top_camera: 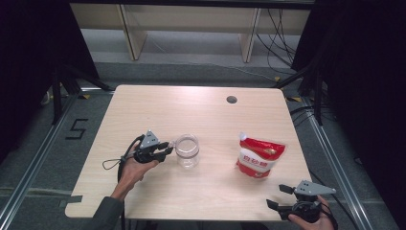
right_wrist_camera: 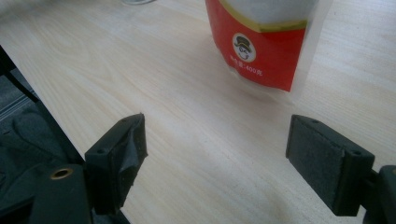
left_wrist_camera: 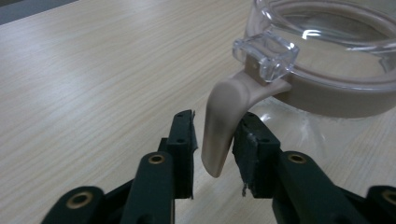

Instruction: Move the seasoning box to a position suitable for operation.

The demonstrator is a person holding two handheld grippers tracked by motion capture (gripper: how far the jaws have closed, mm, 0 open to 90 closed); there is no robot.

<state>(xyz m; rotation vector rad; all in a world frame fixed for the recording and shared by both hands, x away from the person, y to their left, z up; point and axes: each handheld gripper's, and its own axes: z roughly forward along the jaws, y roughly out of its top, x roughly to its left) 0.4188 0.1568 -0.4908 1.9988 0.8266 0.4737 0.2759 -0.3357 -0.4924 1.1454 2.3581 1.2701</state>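
Jar [top_camera: 186, 150], one clear one, is seen from the high view just beyond the left tool [top_camera: 165, 148] on a pale wooden bench [top_camera: 191, 108], one red pouch [top_camera: 260, 156] lying ahead of the right tool [top_camera: 277, 196] by the near edge. From the left gripper view, the jar's beige tab [left_wrist_camera: 223, 122] is bracketed by narrowly parted jaws, one pad [left_wrist_camera: 247, 154] touching. From the right gripper view, jaws are held wide, empty.

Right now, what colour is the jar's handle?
Beige; the handle matches the band round the clear jar. Shows best in the left gripper view.
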